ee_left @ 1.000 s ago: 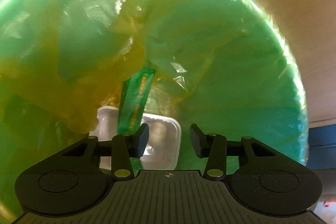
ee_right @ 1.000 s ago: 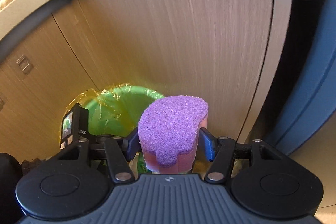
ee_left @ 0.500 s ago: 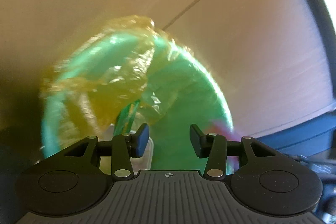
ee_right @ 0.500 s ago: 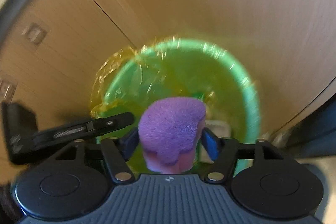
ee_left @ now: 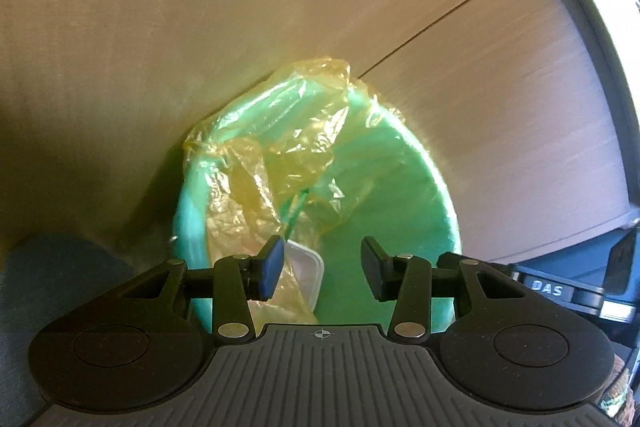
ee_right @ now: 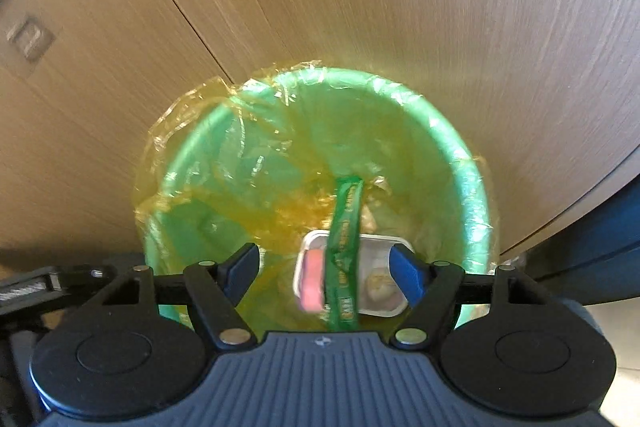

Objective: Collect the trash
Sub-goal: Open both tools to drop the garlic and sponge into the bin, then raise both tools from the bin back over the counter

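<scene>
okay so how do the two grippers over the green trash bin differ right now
The right gripper is spread wide; the left gripper is open more narrowly. The right looks straight down into the green bin, over the white tray and green wrapper; the left views the bin from the side, its yellow liner bunched up. Both are empty.
</scene>
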A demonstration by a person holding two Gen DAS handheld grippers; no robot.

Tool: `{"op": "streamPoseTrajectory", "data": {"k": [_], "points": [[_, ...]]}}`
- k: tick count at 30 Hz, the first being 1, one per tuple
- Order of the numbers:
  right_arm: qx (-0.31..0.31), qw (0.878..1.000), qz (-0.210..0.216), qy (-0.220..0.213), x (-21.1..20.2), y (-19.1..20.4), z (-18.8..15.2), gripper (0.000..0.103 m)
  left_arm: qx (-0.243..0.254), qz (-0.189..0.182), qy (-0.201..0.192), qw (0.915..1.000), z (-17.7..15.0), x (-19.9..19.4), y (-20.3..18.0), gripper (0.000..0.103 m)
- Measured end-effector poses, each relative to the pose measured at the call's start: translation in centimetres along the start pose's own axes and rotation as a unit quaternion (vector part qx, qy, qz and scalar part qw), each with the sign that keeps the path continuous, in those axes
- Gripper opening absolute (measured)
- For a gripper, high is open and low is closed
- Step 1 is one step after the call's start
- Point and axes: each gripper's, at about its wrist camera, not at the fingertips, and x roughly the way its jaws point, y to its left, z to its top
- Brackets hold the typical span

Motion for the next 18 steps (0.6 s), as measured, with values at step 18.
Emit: {"op": "streamPoseTrajectory", "data": {"k": [18], "points": [[-0.094, 0.97, -0.043, -0.222, -13.4, 5.6, 4.1, 0.083, 0.197, -0.057, -0.146, 0.9679, 5.1, -15.5, -15.3, 0.047]]}}
